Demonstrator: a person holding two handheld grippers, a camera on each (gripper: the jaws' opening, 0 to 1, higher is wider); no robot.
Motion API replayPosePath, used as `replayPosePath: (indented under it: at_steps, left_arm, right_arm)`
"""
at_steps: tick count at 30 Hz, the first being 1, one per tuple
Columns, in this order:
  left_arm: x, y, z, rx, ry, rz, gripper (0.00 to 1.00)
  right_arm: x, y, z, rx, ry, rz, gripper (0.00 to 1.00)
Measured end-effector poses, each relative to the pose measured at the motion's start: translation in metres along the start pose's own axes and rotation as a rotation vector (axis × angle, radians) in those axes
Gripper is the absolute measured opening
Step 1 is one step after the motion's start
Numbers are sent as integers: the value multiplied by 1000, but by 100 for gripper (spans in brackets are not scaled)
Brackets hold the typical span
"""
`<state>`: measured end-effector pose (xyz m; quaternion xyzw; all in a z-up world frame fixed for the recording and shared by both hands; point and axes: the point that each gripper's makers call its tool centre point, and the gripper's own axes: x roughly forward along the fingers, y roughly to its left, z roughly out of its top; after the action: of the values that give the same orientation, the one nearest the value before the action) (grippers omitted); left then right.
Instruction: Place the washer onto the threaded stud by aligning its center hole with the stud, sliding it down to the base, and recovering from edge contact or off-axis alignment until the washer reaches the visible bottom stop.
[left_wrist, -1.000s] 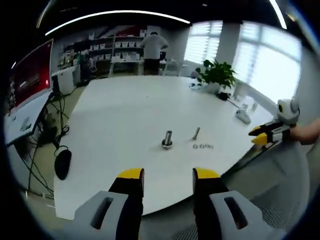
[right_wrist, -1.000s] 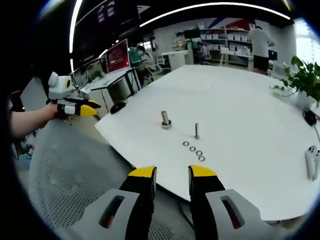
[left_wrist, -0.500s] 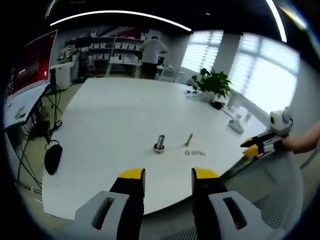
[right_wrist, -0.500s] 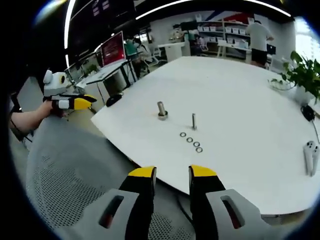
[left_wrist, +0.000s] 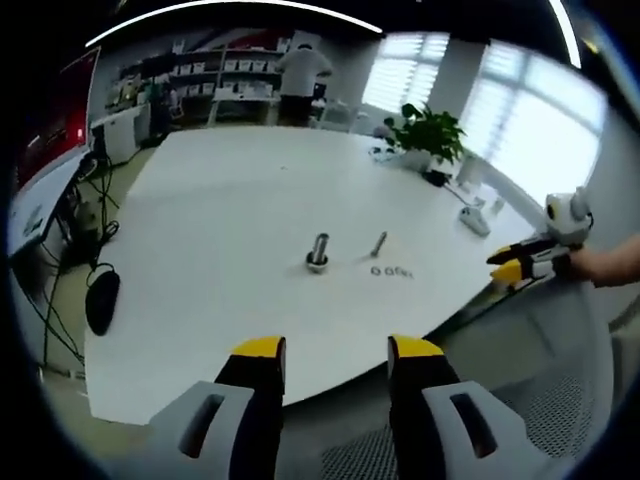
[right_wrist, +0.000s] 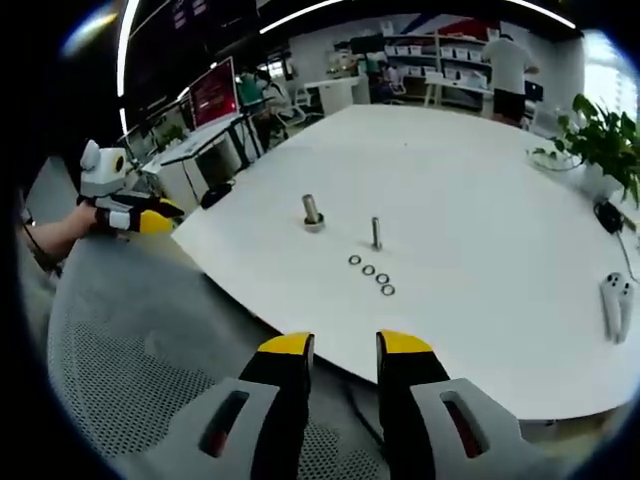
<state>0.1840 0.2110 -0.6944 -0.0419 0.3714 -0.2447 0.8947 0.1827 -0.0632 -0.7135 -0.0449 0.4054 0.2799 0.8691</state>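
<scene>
— Washers (right_wrist: 370, 271), four small steel rings in a row, lie on the white desk (right_wrist: 480, 200) well ahead of the right tool (right_wrist: 343, 350), just before the slim threaded stud (right_wrist: 376, 232).

— Changed? Both views have shifted slightly; nothing is grasped. Left tool (left_wrist: 335, 355) and right tool gape, released, short of the desk.

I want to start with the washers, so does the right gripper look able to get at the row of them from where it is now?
Probably yes. The right gripper is open and empty, off the table edge, and the washers lie in a row on bare tabletop ahead, with the threaded stud beyond them, not in the way.
</scene>
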Motion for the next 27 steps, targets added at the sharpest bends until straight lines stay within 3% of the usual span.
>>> replayPosePath:
  at_steps: [12, 27]
  left_arm:
    - [2, -1, -4, -4, 20, -7, 41]
    - [1, 2, -7, -3, 36, 17, 43]
  right_arm:
    - [0, -4, -5, -5, 29, -22, 29]
    - [-2, -9, -2, 17, 3, -36, 29]
